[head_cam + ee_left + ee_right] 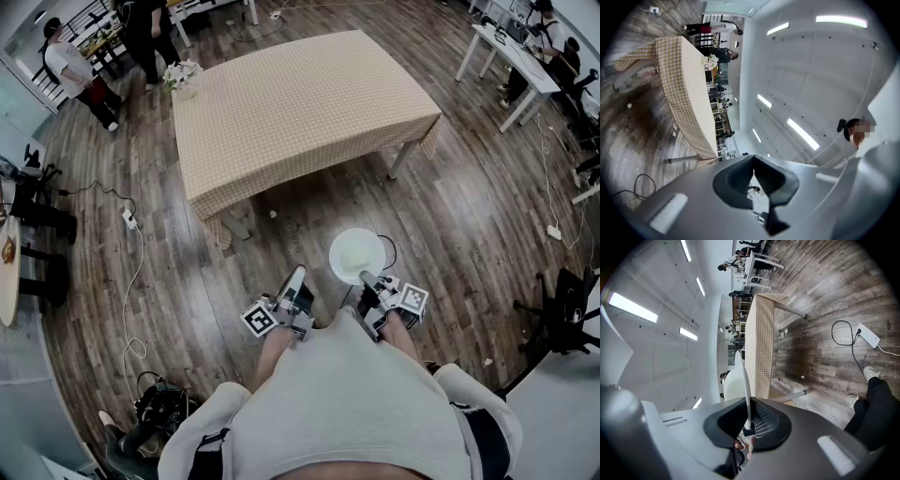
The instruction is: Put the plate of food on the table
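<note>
Beige-checked worktop [300, 112], flowers [182, 75] at corner; dark plank floor [469, 216]. White plate [358, 255] rim clamped in right tongs [365, 277]; left tongs [299, 274] closed, empty.

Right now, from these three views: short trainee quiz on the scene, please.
1. Multiple choice: what does the right hand-held gripper clamp by its edge?
A) white plate
B) a mug
C) a power strip

2. True or false: the plate already rests on the checked-cloth table.

3. Short answer: in the head view, what stands on the table's far left corner?

Key: 1 A. 2 false; it is held above the wooden floor, short of the table. 3 a bunch of white flowers.
</note>
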The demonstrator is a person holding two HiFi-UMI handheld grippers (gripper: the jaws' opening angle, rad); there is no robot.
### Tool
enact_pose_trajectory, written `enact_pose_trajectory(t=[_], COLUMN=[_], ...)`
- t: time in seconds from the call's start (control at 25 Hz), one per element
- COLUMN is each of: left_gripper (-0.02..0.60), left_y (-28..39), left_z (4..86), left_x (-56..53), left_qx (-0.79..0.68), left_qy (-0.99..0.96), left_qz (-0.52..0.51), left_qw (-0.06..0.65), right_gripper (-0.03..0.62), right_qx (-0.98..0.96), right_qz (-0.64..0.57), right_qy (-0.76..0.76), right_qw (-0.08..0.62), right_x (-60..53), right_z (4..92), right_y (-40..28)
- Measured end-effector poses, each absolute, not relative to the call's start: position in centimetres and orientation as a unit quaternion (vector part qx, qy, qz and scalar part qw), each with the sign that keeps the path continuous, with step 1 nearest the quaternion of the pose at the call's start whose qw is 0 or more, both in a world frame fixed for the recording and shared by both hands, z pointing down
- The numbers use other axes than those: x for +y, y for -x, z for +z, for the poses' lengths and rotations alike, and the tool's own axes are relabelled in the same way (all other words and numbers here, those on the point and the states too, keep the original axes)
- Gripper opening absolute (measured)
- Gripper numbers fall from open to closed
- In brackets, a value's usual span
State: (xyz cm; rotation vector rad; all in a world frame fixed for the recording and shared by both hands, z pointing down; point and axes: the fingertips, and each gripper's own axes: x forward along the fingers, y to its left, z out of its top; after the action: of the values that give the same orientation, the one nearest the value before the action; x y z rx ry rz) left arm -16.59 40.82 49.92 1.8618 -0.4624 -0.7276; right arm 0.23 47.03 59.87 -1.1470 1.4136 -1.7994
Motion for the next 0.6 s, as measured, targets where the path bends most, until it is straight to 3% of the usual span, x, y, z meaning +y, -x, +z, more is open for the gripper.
enact_pose_trajectory(t=[0.16,0.32,0.4,0.6], left_gripper=[0.008,0.009,0.008,0.009], left_y=[15.4,13.8,13.2,13.1], left_z=[48.8,48.6,48.9,49.5], left_x=[40.0,40.2,40.9,41.4], left_qx=[-0.204,-0.286,-0.297,-0.301], left_qy=[-0.813,-0.915,-0.934,-0.94], left_qz=[-0.273,-0.11,-0.05,-0.017], left_qw=[0.472,0.261,0.193,0.161], right_gripper=[0.015,0.015,0.015,0.015], right_qx=[0.538,0.545,0.547,0.556], right_qz=[-0.666,-0.66,-0.66,-0.66], right_qy=[0.424,0.426,0.426,0.423], right_qw=[0.296,0.292,0.288,0.276], right_x=[45.6,45.0,45.1,44.5], right_z=[58.9,59.0,59.1,59.1], right_y=[-1.0,-2.1,-2.1,-1.8])
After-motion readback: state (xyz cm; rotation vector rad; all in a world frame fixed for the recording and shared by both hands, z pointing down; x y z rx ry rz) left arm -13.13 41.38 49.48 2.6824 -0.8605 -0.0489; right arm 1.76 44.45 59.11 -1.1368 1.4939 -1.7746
